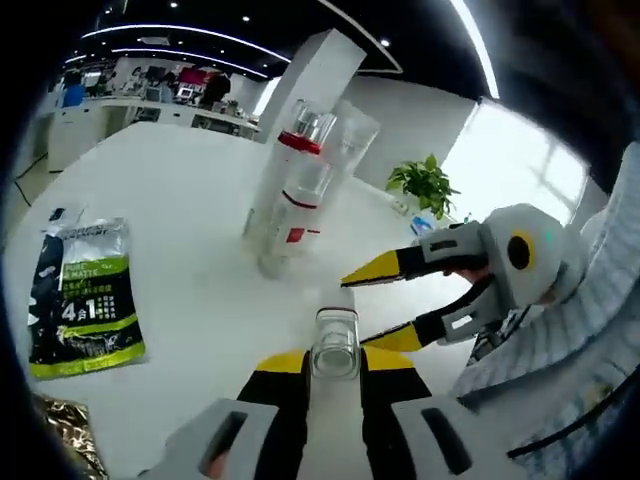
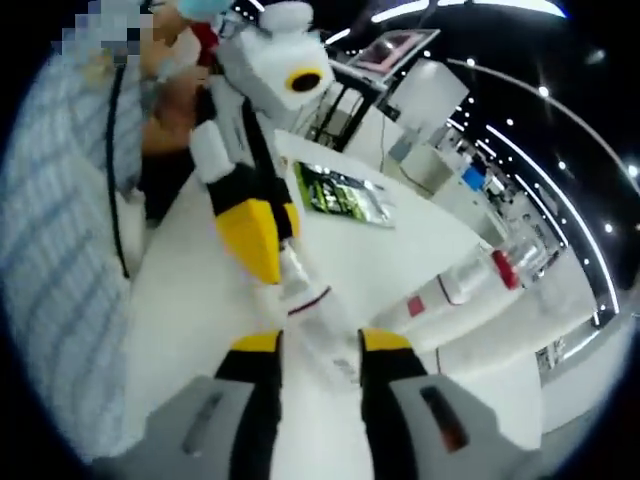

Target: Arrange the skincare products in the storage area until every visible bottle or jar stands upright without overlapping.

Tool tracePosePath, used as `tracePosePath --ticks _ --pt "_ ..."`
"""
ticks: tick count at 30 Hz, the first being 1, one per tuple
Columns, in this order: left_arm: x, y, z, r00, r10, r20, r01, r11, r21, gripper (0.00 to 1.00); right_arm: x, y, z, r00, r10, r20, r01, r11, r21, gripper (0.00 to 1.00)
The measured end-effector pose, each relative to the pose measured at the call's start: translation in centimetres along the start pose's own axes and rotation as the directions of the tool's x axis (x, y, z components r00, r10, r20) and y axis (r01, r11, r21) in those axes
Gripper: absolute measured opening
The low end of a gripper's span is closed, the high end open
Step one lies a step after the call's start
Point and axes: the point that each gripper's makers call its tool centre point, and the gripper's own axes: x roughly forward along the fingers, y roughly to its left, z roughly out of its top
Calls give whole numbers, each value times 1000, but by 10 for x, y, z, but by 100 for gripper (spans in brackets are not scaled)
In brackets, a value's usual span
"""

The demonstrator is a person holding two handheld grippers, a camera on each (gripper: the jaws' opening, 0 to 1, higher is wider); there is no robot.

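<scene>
Here the left gripper (image 1: 335,365) clamps a small clear bottle (image 1: 335,340) above the white table (image 1: 170,200); the right gripper (image 2: 318,345), parted, straddles it. Closing clumsily could knock it into the standing red-capped bottle (image 1: 298,190)

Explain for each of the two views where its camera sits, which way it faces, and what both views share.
Left gripper view: rides the left gripper, facing across the white table to the upright red-banded bottle; the right gripper enters from the right.
Right gripper view: rides the right gripper, facing the person's striped sleeve; the left gripper enters from above.
Shared: the small clear bottle between the jaws, the green packet.
</scene>
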Motion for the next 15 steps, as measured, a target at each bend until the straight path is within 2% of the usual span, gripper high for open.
tracePosePath --ticks 2,6,8,11,15 --pt "-4 -1 4 1000 -5 11 5 1000 -14 18 5 -7 -2 999 -45 -12 45 999 -5 26" --pt "-9 -8 13 998 -26 53 28 999 -43 18 11 -9 -4 998 -56 -19 56 998 13 23" --pt "-11 -9 19 997 -13 73 15 1000 -21 18 11 -9 -2 998 -59 -8 59 998 15 22" --pt "-15 -13 28 993 -22 120 20 1000 17 19 9 -5 5 999 -21 46 15 993 120 22" --pt "-20 -21 39 986 -47 157 40 998 51 21 7 1 11 995 19 97 -37 980 194 21"
